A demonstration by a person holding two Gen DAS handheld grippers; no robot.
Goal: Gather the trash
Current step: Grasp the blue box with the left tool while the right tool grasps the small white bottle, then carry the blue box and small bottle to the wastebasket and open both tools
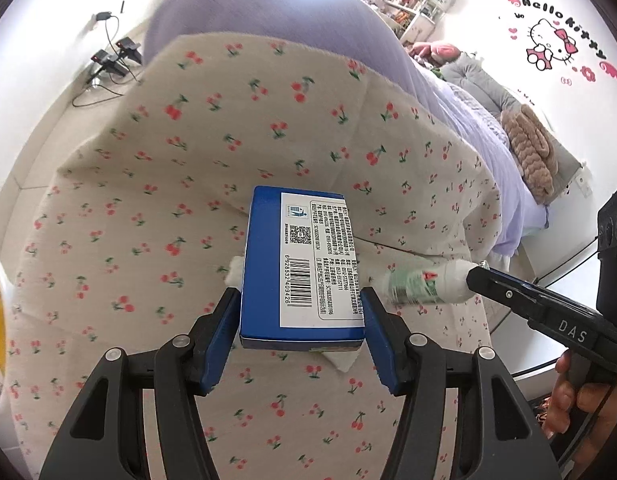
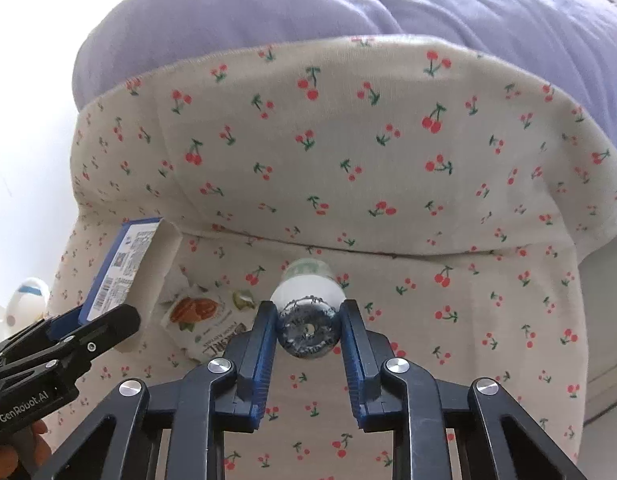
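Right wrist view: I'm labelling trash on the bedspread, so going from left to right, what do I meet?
Blue cardboard box with a barcode label, held in the left claw → flat snack wrapper printed with nuts → small white plastic bottle clamped in the right claw.

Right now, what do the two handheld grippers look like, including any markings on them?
Both are black scissor-linkage frames with silver pivot bolts and blue ribbed pads. The left gripper carries white "GenRobot.AI" lettering on its side in the right wrist view. The right gripper shows "DAS" on its body in the left wrist view, with a black camera block behind and thin cables beside it. A bare hand grips its handle; no sleeve shows.
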